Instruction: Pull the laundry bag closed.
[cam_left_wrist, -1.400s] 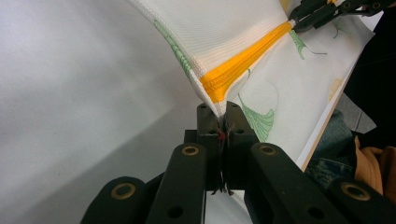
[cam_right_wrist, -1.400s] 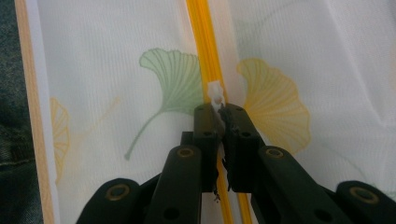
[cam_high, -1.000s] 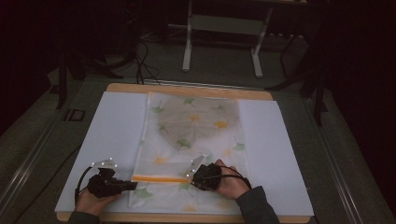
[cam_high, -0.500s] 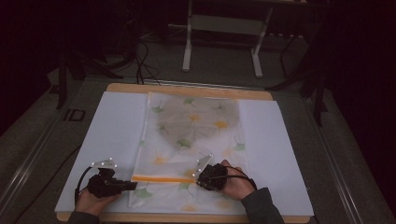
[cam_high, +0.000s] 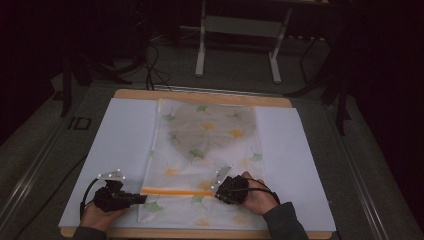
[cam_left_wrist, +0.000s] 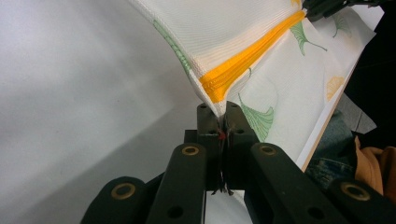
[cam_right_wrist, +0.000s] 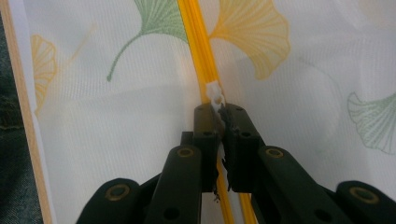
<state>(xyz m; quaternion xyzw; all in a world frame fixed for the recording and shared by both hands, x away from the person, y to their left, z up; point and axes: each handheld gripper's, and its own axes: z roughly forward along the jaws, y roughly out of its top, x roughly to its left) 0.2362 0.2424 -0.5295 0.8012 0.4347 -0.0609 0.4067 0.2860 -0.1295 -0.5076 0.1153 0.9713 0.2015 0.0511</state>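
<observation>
My left tongs (cam_left_wrist: 222, 122) clamp the white ginkgo-print mesh zip bag (cam_high: 205, 150) on the bench at its orange zipper's (cam_left_wrist: 247, 58) end, right tongs (cam_right_wrist: 219, 122) pinch the white slider (cam_right_wrist: 215, 94); pulling askew could slip it free.

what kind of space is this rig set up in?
Likely a lab or recording studio, not a home: a wooden table with a white mat stands in a dark room, with loose cables on the floor and a metal stand behind. A leaf-print mesh bag lies on the mat.
</observation>
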